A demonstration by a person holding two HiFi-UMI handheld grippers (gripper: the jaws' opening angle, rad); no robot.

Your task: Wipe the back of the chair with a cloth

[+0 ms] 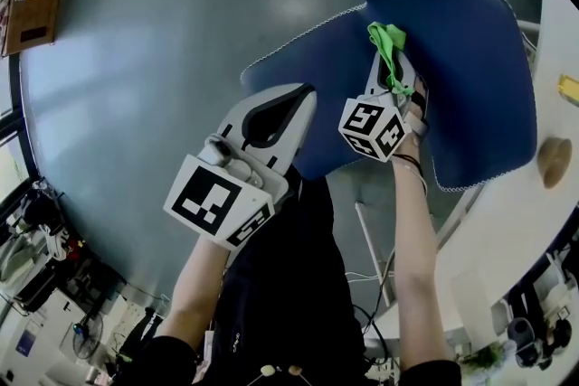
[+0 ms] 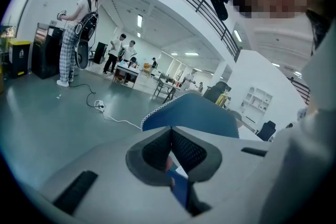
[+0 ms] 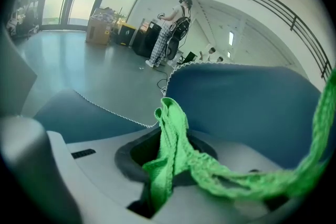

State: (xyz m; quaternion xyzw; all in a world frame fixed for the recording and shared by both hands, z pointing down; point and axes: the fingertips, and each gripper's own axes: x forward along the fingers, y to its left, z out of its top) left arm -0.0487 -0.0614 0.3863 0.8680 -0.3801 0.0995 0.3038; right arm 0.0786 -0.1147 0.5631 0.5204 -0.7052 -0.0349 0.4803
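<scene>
A blue chair with white stitched edges stands in front of me; its back [image 1: 461, 68] rises at the right and its seat [image 1: 312, 50] lies lower left. My right gripper [image 1: 389, 61] is shut on a green cloth [image 1: 386, 39], which it holds against the inner face of the back. The right gripper view shows the cloth [image 3: 170, 139] bunched between the jaws, one tail trailing right, with the chair back [image 3: 247, 107] just beyond. My left gripper [image 1: 304, 95] is shut with nothing in it, near the seat's front edge. The left gripper view shows the chair [image 2: 194, 113] ahead of the closed jaws.
A white table [image 1: 534, 230] runs along the right with a wooden object [image 1: 554, 162] on it. Grey floor spreads to the left, with a cardboard box [image 1: 32, 14] far off. A cable [image 2: 113, 115] lies on the floor. Several people [image 2: 73, 34] stand in the distance.
</scene>
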